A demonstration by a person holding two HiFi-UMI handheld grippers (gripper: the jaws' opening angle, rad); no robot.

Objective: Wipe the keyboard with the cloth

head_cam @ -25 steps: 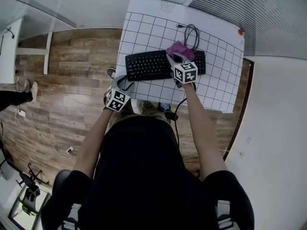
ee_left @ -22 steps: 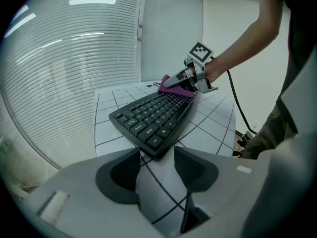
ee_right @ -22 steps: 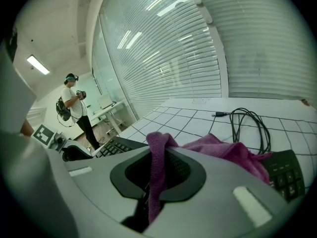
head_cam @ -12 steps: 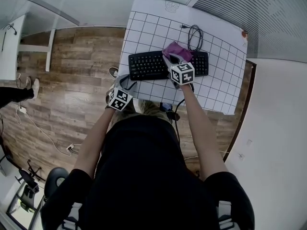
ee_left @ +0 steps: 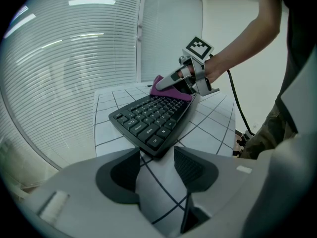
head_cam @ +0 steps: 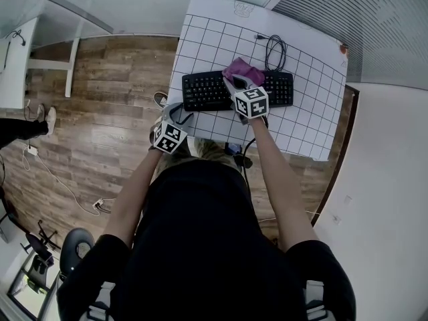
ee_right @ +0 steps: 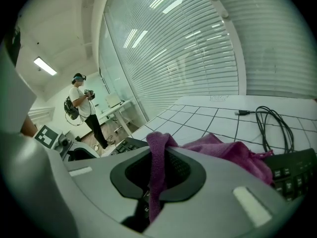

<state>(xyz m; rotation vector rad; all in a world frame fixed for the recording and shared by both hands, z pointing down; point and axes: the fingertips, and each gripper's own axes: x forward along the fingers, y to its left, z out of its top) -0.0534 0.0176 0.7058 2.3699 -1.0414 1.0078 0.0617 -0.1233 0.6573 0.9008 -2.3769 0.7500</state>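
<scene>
Left gripper [ee_left: 156, 162] hovered at the near edge of the gridded table [head_cam: 200, 32], jaws parted with nothing between them (just short of the keyboard's [head_cam: 207, 90] left end). Right gripper [ee_right: 157, 175] was clamped on the purple cloth [head_cam: 239, 67], which lay on the keyboard's middle. Black cable [head_cam: 274, 45] was coiled behind.

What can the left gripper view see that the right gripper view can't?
Only the left gripper view shows the left gripper with its jaws apart and nothing between them, and the person's right arm. Only the right gripper view shows the coiled black cable, a person standing far off, and, up close, the right gripper pinching the purple cloth. Both show the purple cloth, the black keyboard and the gridded table.
</scene>
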